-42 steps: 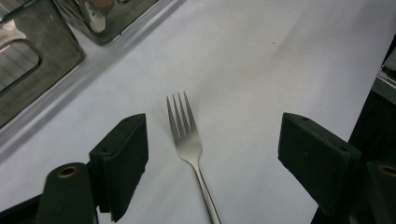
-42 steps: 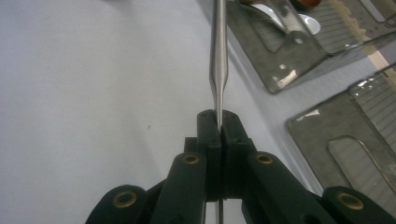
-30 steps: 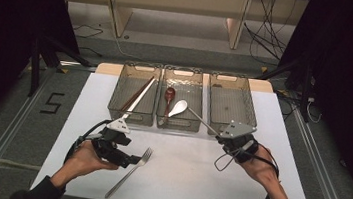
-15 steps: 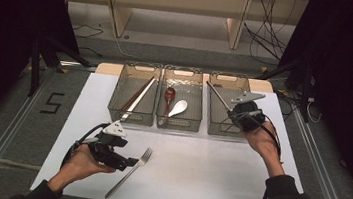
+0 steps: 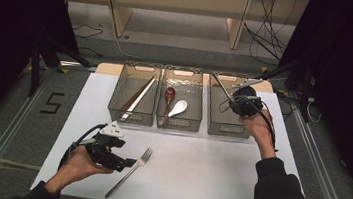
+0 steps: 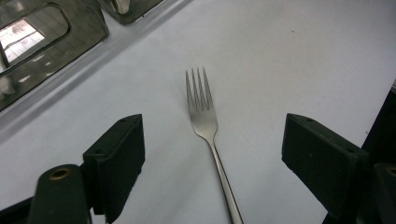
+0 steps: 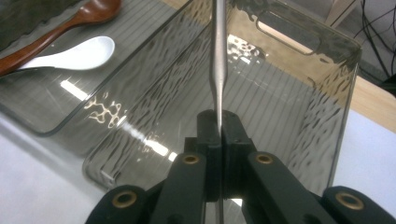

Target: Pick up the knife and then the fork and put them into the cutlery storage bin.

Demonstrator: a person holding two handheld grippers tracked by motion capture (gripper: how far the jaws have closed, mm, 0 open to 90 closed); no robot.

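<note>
Left hand-held gripper (image 6: pixel 212 154) is hovering wide open, straddling the fork (image 6: pixel 205 121), handle running lengthwise between; right hand-held gripper (image 7: pixel 218 122) is pinching a utensil (image 7: pixel 218 51) over the right bin (image 7: pixel 299 88).

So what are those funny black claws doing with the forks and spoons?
A person is sorting cutlery into three clear bins. The right tool is shut on a thin metal utensil, holding it over the right bin. The left tool is open around the fork, which lies flat on the white table. The middle bin holds a wooden spoon and a white spoon.
</note>
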